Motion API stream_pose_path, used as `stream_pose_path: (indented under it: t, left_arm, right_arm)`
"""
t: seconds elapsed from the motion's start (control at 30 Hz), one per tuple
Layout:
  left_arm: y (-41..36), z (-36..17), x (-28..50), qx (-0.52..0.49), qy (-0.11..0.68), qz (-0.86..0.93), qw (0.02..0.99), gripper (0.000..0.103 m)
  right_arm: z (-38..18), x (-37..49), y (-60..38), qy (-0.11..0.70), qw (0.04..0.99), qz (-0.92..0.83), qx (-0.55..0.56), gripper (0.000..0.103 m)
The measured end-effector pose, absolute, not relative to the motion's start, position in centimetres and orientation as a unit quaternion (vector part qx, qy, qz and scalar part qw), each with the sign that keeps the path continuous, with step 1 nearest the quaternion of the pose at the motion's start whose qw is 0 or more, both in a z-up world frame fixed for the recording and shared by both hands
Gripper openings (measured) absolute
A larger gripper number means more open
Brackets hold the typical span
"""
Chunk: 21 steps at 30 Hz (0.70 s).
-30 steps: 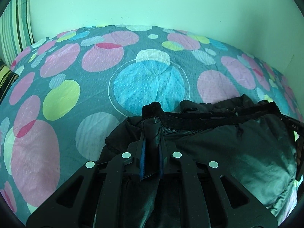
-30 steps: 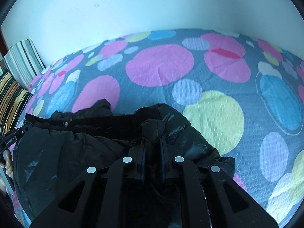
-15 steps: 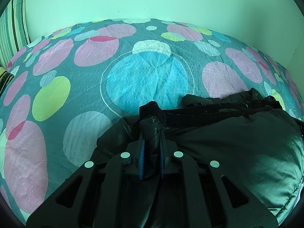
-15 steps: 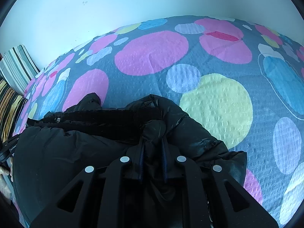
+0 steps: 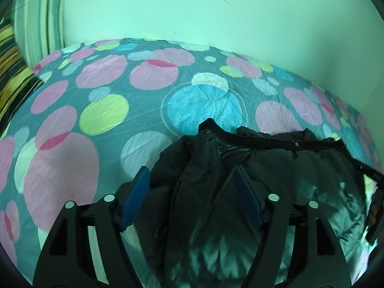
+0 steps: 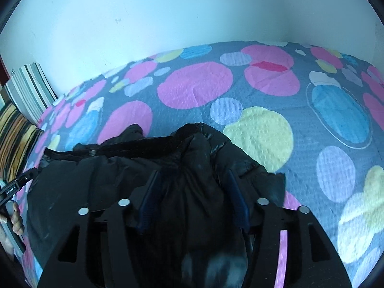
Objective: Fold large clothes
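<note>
A black puffy jacket (image 5: 300, 168) lies bunched on the bed, its collar edge running across the far side. My left gripper (image 5: 189, 170) hangs over the jacket's left corner. Its jaws are opening and its blue pads (image 5: 136, 194) stand apart; a ridge of fabric lies loose between them, untouched by the pads. In the right wrist view the same jacket (image 6: 96, 180) fills the lower left. My right gripper (image 6: 193, 172) is over the jacket's right corner. Its jaws are opening too, and a fold rests between its fingers (image 6: 236, 194) without being pinched.
The bed cover (image 5: 96, 110) (image 6: 264, 132) is grey with large pink, blue and yellow circles and stretches back to a pale wall. Striped pillows (image 5: 36, 36) (image 6: 28, 91) lean at the far left. A hand (image 6: 15, 218) shows at the left edge.
Both grippers were shut on pinched corners of the jacket and now stand open, having let the fabric go. Both have lifted and drawn back a little; the jacket has settled on the bed.
</note>
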State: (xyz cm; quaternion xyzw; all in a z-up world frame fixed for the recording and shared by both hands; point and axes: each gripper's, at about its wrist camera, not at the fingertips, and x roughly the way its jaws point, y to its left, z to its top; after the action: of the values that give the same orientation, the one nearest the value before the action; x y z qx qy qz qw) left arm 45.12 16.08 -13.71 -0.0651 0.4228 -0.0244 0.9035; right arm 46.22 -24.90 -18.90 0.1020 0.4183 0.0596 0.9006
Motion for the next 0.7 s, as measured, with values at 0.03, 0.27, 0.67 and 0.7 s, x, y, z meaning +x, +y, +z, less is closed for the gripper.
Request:
stream_pose_path:
  t: [0.03,0.27,0.67,0.7]
  left_arm:
    - [16.7,-13.5,44.1,-0.081,0.422,-0.023,0.903,0.077]
    - [18.1,-14.2,38.9,-0.117,0.433,-0.026,0.893,0.086]
    - [19.0,-18.2,38.7,-0.181,0.461,-0.065,0.866,0.095]
    - [19.1,-18.4,39.0,-0.187,0.462,-0.068,0.864,0.096]
  right_arm:
    - [-18.4,45.1,-25.2,0.411,0.903,0.061,0.107,0.063]
    - [-18.1,40.7,-27.8,0.414,0.898,0.043,0.145,0.071]
    - [-23.1,40.4,-29.5,0.457,0.855,0.069,0.236,0.079]
    - [-23.5,40.5,-29.7,0.458,0.850,0.074,0.247,0.079]
